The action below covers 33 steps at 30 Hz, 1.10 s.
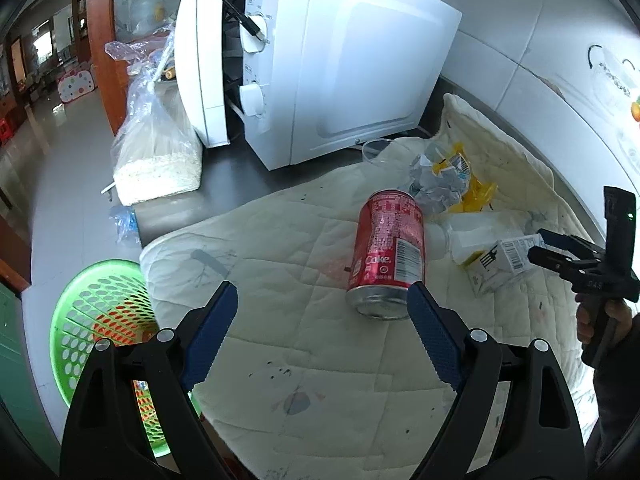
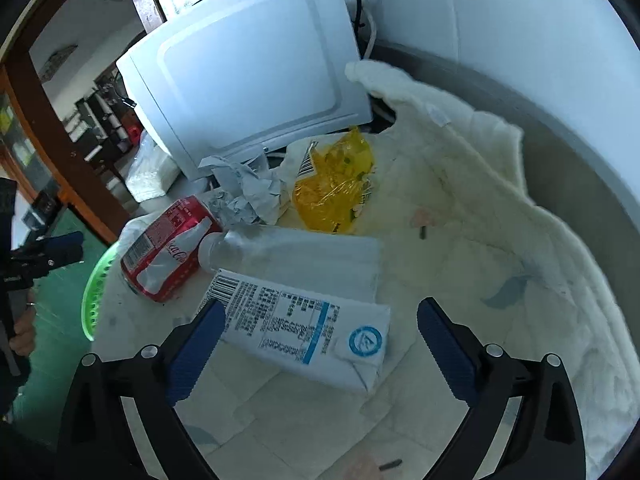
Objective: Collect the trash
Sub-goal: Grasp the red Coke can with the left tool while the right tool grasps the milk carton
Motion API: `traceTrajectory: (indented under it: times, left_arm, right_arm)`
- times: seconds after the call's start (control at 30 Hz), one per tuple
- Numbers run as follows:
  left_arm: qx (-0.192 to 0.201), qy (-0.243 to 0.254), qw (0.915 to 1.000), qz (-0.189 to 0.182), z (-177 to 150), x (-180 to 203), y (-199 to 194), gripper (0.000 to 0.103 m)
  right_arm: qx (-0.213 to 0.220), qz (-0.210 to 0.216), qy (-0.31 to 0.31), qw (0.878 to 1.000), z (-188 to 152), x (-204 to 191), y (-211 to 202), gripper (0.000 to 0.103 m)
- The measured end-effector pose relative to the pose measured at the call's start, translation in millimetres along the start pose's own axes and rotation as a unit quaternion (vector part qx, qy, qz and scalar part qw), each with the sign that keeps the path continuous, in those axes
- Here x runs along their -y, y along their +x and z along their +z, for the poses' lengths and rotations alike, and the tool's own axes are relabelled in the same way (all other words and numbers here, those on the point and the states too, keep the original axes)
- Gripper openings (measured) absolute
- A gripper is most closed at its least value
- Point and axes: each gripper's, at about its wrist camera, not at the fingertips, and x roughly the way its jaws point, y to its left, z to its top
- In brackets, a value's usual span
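A red Coke can [image 1: 386, 252] lies on its side on a cream quilted cloth [image 1: 280, 320]; it also shows in the right wrist view [image 2: 168, 248]. My left gripper [image 1: 322, 300] is open, its right finger beside the can's base. A white milk carton [image 2: 304, 332] lies flat between the fingers of my open right gripper [image 2: 320, 320]; the carton also shows in the left wrist view [image 1: 500, 258]. A clear plastic bottle [image 2: 292, 256], crumpled grey paper [image 2: 244, 192] and a yellow wrapper [image 2: 336, 188] lie behind.
A white microwave [image 1: 320, 60] stands at the back of the counter with its door ajar. A bag of white grain [image 1: 160, 160] stands to its left. A green perforated basket [image 1: 104, 328] sits on the floor below the counter's left edge. A tiled wall [image 2: 500, 20] is on the right.
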Motion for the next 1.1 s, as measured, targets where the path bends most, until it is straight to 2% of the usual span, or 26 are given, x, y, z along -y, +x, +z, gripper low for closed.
traceTrajectory:
  times: [0.23,0.57,0.7,0.77,0.87,1.1]
  left_arm:
    - [-0.015,0.008,0.9998,-0.007,3.4,9.5,19.5,0.086]
    - [-0.033,0.034,0.9988,-0.013,17.1,32.2,54.3,0.085]
    - [-0.038,0.052,0.9979,-0.009,22.7,43.1,68.3,0.085]
    - [-0.041,0.057,0.9975,-0.009,25.3,47.9,74.3,0.084]
    - [-0.043,0.063,0.997,-0.014,27.0,52.5,79.5,0.083]
    - [-0.054,0.073,0.9956,-0.022,26.3,58.5,90.1,0.082]
  right_arm:
    - [-0.007,0.028,-0.009,1.0,-5.0,-3.2,8.8,0.094]
    - [-0.041,0.014,-0.104,0.994,-29.6,-45.8,-9.2,0.094]
    - [-0.057,-0.023,-0.162,0.985,-35.5,-66.6,-7.3,0.093]
    - [-0.06,-0.055,-0.205,0.975,-40.3,-78.8,-2.9,0.093]
    - [-0.074,-0.073,-0.251,0.962,-47.5,-93.6,8.3,0.093]
    - [-0.109,-0.063,-0.295,0.947,-51.1,-101.7,23.7,0.093]
